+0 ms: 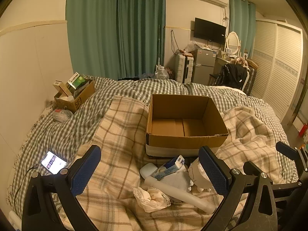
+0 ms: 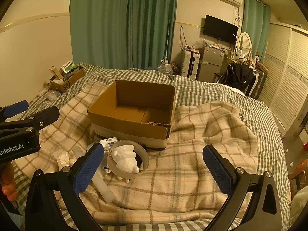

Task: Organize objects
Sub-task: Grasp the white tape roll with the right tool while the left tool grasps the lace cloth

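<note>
An open, empty cardboard box (image 1: 184, 134) (image 2: 134, 127) sits on the plaid blanket on the bed. In front of it lies a small pile: a blue-white tissue pack (image 1: 169, 167) (image 2: 109, 141), a white oval case (image 1: 147, 170), a white tube bottle (image 1: 181, 194) (image 2: 103, 188), a crumpled cream cloth (image 1: 152, 198), and a round ring holding a white figurine (image 2: 127, 159) (image 1: 198, 175). My left gripper (image 1: 150, 167) is open above the pile, holding nothing. My right gripper (image 2: 154, 165) is open and empty, just right of the ring.
A lit phone (image 1: 53, 162) on a cable lies at the bed's left. A smaller cardboard box of packets (image 1: 75, 94) (image 2: 67, 79) stands by the wall. Beyond the bed are green curtains, a suitcase, a small fridge (image 1: 205, 65) and a chair with a dark jacket.
</note>
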The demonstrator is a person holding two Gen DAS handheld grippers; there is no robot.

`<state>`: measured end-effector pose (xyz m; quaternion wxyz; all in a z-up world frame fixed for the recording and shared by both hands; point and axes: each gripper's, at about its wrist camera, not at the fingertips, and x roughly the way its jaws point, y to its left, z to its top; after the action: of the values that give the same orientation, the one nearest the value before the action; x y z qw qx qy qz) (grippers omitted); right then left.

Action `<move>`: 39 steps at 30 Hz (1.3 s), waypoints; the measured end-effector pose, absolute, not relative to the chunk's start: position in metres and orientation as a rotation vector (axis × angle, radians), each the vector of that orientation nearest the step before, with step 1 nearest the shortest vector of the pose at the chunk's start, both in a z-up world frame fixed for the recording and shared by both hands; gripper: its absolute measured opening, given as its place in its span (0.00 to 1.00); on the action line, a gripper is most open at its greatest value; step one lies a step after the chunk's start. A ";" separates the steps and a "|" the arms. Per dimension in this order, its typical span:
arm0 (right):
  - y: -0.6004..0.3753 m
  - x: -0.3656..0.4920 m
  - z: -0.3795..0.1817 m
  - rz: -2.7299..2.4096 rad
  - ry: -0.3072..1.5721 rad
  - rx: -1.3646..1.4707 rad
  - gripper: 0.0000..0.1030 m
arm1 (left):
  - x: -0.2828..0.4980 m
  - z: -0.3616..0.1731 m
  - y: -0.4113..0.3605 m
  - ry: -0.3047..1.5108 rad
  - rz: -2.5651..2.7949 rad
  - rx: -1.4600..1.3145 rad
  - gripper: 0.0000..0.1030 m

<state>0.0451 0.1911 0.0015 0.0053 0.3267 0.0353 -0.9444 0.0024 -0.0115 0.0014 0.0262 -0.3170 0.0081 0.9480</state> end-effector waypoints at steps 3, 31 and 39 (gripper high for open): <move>0.191 0.044 0.002 -2.954 0.110 1.025 1.00 | 0.003 -0.001 -0.013 0.028 2.929 -0.984 1.00; 0.187 -0.055 -0.125 -2.438 -0.232 1.561 0.84 | -0.024 -0.111 -0.035 0.104 2.734 -1.410 1.00; 0.180 -0.038 -0.105 -2.520 -0.138 1.458 0.80 | -0.029 -0.129 -0.034 0.056 2.602 -1.479 0.90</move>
<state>-0.0376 0.1804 -0.1051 0.1129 0.4971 -0.0471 -0.8590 -0.0291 -0.0339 -0.1288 0.0740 -0.4926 0.0188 0.8669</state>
